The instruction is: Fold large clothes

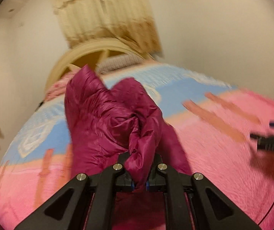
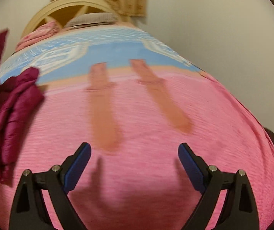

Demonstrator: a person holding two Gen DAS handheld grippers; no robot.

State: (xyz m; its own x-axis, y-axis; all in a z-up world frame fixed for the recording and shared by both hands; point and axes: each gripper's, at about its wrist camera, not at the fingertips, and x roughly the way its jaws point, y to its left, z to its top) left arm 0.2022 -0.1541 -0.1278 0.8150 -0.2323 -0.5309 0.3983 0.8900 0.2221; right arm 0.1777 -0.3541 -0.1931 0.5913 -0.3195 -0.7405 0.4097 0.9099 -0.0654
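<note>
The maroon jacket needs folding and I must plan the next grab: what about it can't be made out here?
- Left wrist view: the maroon jacket bunches in the left gripper; sleeves, collar and hem cannot be told apart.
- Right wrist view: its far side is cut off by the left edge.
- Both views: blurred bedspread.

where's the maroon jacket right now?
Left wrist view: the jacket is bunched in the shut left gripper, over the pink bedspread. Right wrist view: at the left edge.
</note>
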